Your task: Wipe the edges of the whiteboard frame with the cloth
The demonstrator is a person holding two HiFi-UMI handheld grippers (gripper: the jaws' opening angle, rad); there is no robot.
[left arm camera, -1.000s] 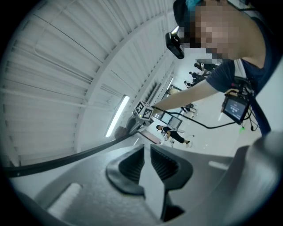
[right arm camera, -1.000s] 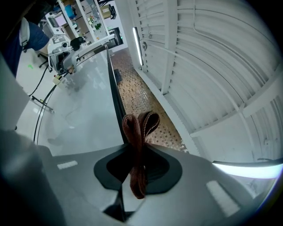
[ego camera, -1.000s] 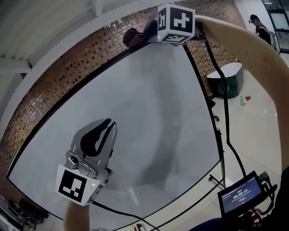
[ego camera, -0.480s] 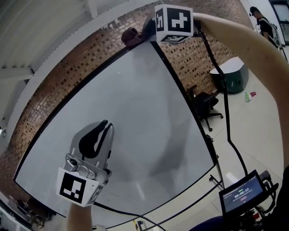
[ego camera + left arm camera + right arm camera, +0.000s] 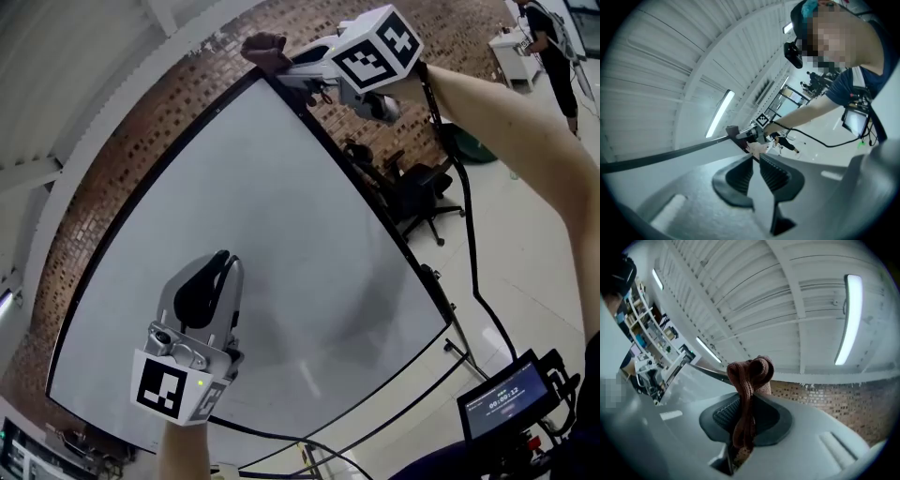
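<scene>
The whiteboard [image 5: 281, 234] fills the head view, with its black frame [image 5: 375, 208] running round it. A brown-red knitted cloth [image 5: 265, 52] sits at the board's top corner, against the frame. My right gripper [image 5: 286, 58] is shut on it, reaching up from the right. In the right gripper view the cloth [image 5: 747, 380] bunches above the jaws and hangs down between them. My left gripper [image 5: 220, 258] hovers in front of the board's lower left, its jaws together with nothing between them. The left gripper view looks along the frame's top edge [image 5: 670, 152] toward the cloth [image 5: 732, 131].
A brick wall [image 5: 141, 112] stands behind the board. An office chair [image 5: 417, 187] stands to the right of the board. A small screen [image 5: 502, 398] is at lower right, and a black cable [image 5: 469, 253] hangs from my right arm. A person [image 5: 544, 37] stands far right.
My right gripper has rolled, so its marker cube now faces another way, while the cloth stays at the board's top corner. The left gripper has hardly shifted.
</scene>
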